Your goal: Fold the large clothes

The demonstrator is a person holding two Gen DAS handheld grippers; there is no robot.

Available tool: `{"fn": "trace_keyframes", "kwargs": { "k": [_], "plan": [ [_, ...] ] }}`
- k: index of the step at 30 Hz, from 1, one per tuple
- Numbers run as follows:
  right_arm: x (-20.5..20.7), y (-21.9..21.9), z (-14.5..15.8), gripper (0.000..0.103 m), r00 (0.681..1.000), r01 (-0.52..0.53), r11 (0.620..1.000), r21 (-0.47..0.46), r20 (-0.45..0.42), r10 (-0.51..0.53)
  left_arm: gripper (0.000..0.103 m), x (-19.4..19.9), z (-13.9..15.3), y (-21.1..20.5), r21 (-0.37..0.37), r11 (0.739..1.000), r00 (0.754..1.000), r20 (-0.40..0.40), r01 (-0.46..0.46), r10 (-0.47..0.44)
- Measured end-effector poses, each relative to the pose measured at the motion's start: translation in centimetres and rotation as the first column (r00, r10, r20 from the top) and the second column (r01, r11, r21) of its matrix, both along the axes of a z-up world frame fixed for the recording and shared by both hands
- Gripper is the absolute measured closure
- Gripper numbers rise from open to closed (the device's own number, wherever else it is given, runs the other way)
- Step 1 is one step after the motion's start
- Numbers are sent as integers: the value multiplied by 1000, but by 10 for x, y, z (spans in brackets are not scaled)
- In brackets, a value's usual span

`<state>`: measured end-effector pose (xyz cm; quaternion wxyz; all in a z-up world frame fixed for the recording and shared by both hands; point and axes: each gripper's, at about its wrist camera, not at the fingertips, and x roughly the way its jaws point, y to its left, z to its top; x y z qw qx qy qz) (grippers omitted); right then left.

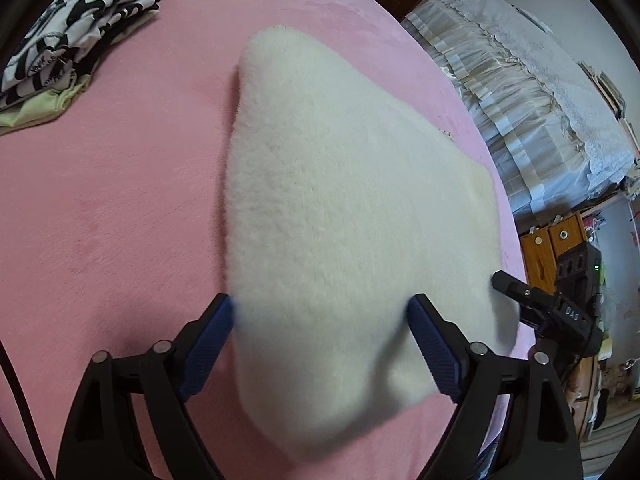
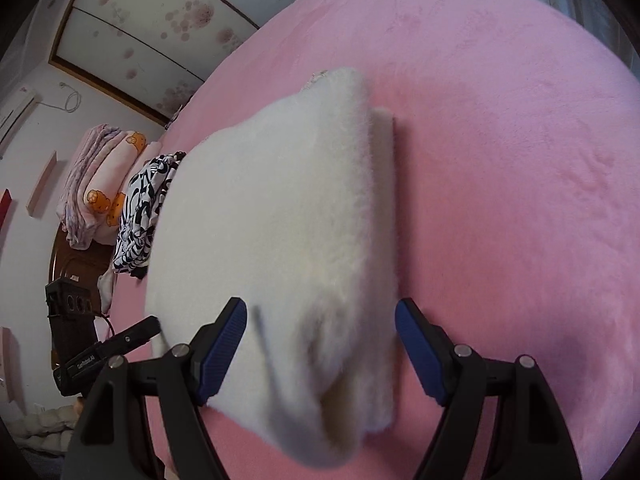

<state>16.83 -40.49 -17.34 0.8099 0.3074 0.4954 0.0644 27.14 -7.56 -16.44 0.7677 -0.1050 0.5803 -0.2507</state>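
The folded white fleece garment [image 1: 340, 200] lies on the pink bedspread [image 1: 100, 220]. Left gripper [image 1: 322, 344] and right gripper [image 2: 320, 352] both straddle its near edge, jaws spread, pads apparently clear of the pile. Risk: closing shallow would catch only the top layer, spoiling the fold.

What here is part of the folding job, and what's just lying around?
In use: fluffy white garment, left gripper, right gripper, pink bed.

Lying about: black-and-white patterned clothes, pale green cloth, rolled pink bedding.
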Motion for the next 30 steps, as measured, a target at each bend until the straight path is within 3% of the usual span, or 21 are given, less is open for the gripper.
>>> {"fn": "trace_keyframes", "kwargs": {
  "k": [7,11,18,30],
  "plan": [
    [27,-9,-25,25,999,-34,995,90,-26,36,3,20,-18,-10,-46,999,1000,-19,16,-17],
    [41,-6,-33,17,998,-54,992,118,-24,57,0,30,-26,-18,-48,998,999,-22,31,-32],
    [63,5,-43,1,993,-98,988,121,-56,106,0,46,-40,-30,-39,998,998,-48,48,-49],
    [69,17,-45,0,987,-141,988,59,-71,145,0,49,-45,-30,-18,997,995,-64,70,-71]
  ]
}}
